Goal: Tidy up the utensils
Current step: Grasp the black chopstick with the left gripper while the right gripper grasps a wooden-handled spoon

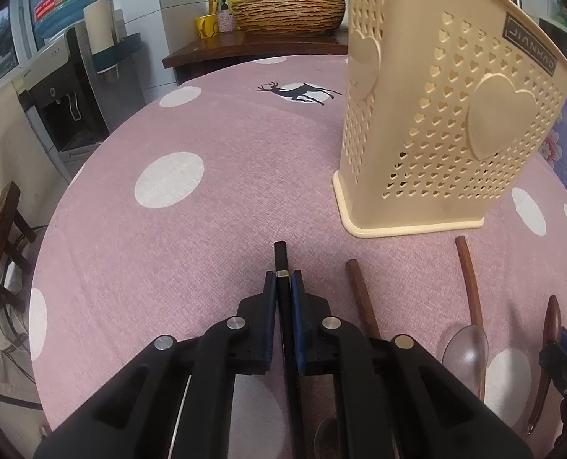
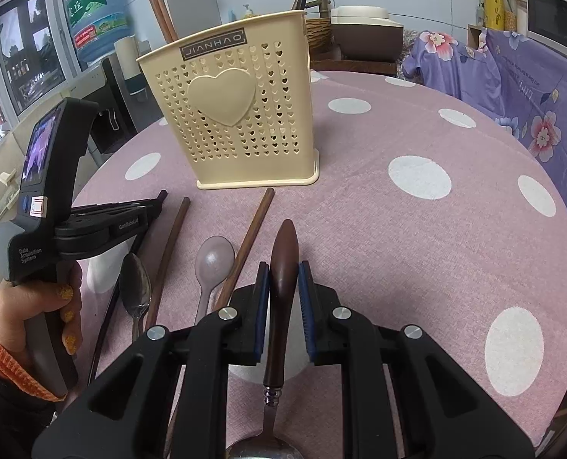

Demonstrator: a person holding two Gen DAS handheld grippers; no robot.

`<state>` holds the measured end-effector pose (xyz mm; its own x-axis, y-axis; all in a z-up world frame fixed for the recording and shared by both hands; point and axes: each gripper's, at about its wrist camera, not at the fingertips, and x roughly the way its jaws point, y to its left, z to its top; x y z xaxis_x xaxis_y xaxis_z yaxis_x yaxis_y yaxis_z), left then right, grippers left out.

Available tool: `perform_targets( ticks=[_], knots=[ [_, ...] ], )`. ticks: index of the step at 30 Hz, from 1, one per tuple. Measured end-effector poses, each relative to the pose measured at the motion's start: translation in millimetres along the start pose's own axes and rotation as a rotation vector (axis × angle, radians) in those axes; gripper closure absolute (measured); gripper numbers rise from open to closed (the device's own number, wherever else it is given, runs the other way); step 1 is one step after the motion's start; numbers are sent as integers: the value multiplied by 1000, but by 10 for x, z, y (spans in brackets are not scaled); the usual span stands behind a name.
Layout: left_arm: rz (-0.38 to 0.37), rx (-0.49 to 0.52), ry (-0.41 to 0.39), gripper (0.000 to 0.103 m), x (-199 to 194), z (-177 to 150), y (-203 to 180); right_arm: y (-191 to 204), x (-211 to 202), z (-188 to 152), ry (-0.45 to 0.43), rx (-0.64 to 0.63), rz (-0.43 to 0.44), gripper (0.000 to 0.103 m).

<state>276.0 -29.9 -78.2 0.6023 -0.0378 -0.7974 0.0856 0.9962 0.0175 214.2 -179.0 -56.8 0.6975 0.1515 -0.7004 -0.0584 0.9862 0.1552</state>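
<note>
The left tongs [image 1: 282,287] are gripping a black chopstick [image 1: 280,258], blue pads pressing on either side just behind its metal band. The right tongs [image 2: 283,279] are clamping the brown wooden handle [image 2: 282,267] of a spoon whose steel bowl [image 2: 262,449] is hanging low at the 6 o'clock edge of the right wrist view. The cream utensil holder [image 2: 237,114], perforated with hearts, is standing upright on the pink spotted tabletop [image 2: 417,248], at about 12 o'clock from the right tongs and 1 o'clock from the left.

Still lying on the cloth between the tongs and the holder are two brown chopsticks [image 2: 168,252] [image 2: 251,237], a translucent plastic spoon [image 2: 212,264] and a steel spoon [image 2: 135,287].

Judging from this, the step in hand is lifting each gripped piece and carrying it to the holder's open top. To do it well, the person should be raising the chopstick straight up before swinging, so its trailing end is clearing the neighbouring pieces. Each piece should then be tipped near vertical above the rim, with one hand going in at a time. Which compartment suits which piece cannot be told, as the holder's inside is hidden.
</note>
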Motion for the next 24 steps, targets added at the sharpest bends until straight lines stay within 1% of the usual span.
perform_targets(
  ticks=[3, 5, 7, 9, 13, 16, 18, 22, 24],
  knots=[
    [-41, -39, 4, 94, 7, 28, 73, -13, -23, -6, -10, 4, 14, 87],
    [-65, -63, -17, 94, -62, 34, 130, -40, -59, -5, -23, 13, 34, 87],
    [-97, -82, -44, 95, -176, 41, 176, -91, -105, 5, -36, 36, 71, 87],
    [-133, -105, -88, 95, -372, 50, 248, -144, -168, 28, -52, 56, 113, 87],
    [-189, -144, -196, 95, -849, 55, 437, -245, -384, 83, -106, 74, 149, 87],
    [-209, -166, -282, 95, -1213, 18, 579, -323, -568, 92, -141, 90, 180, 87],
    [-210, -179, -333, 95, -1430, -25, 669, -371, -685, 90, -167, 98, 196, 87],
    [-210, -203, -403, 95, -1680, -82, 779, -402, -835, 93, -207, 97, 201, 87],
    [-210, -209, -421, 95, -1728, -100, 796, -426, -861, 95, -217, 100, 203, 87]
  ],
)
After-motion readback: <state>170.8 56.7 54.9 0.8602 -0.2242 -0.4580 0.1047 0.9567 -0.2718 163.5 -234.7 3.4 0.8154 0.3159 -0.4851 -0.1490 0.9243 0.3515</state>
